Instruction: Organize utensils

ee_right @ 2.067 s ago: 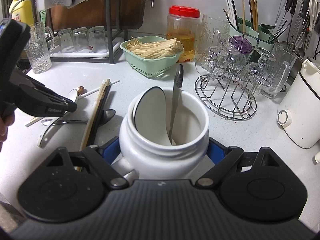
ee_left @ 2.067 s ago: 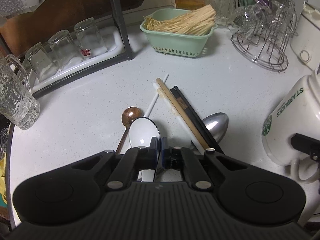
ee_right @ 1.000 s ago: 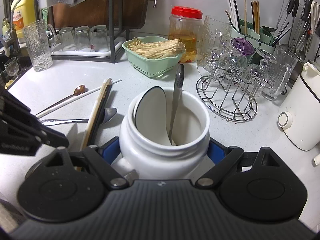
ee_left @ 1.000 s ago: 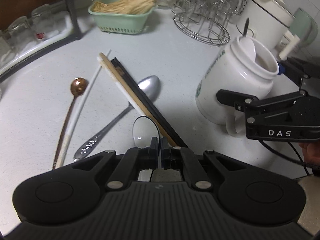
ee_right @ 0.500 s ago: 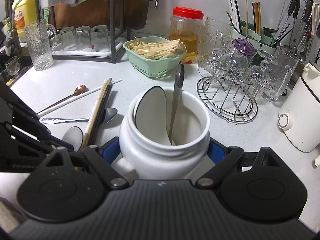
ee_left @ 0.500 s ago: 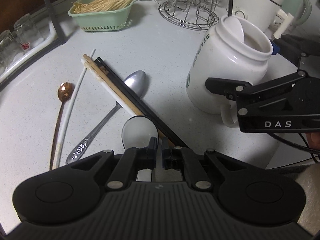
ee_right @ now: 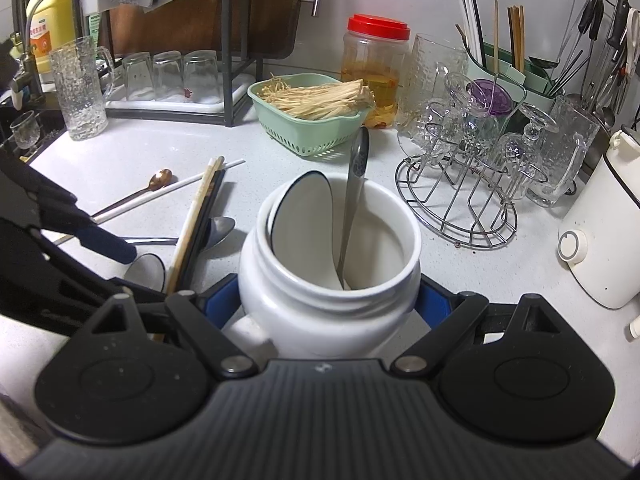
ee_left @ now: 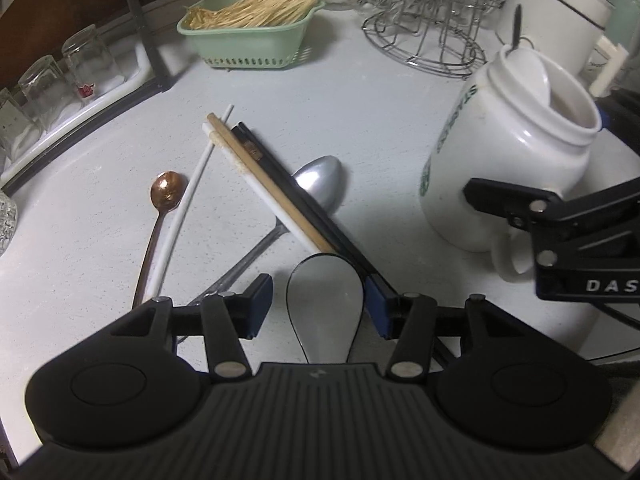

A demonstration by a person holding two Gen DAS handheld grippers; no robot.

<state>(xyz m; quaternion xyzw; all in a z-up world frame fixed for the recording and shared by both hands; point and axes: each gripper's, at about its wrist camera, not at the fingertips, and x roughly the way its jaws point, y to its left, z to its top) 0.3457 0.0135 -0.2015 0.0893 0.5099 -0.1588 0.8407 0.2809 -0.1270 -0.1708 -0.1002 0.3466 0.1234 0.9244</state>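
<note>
In the left wrist view, the left gripper (ee_left: 318, 306) points down at the white counter (ee_left: 352, 92). Its jaws are opening, and a white soup spoon (ee_left: 326, 300) lies between them; the blue pads do not press on it. Just beyond the spoon, a bundle of chopsticks (ee_left: 276, 192) lies slanted across a metal spoon (ee_left: 320, 182). To the left of them are a white stick (ee_left: 188, 200) and a small copper spoon (ee_left: 166, 196). On the right stands a white mug (ee_left: 504, 160), with another white spoon leaning inside it. Further back is a green basket (ee_left: 248, 46) with thin sticks.

In the right wrist view, the right gripper (ee_right: 330, 304) holds the mug (ee_right: 320, 304) between its two blue pads, one pad on each side of the body. Inside the mug stand a white soup spoon (ee_right: 300, 216) and a metal spoon (ee_right: 354, 196), handle up. At the left, the other gripper (ee_right: 104, 248) is above the spoon on the counter, beside the chopsticks (ee_right: 196, 216). A wire rack with glasses (ee_right: 464, 184) stands behind, to the right.
</note>
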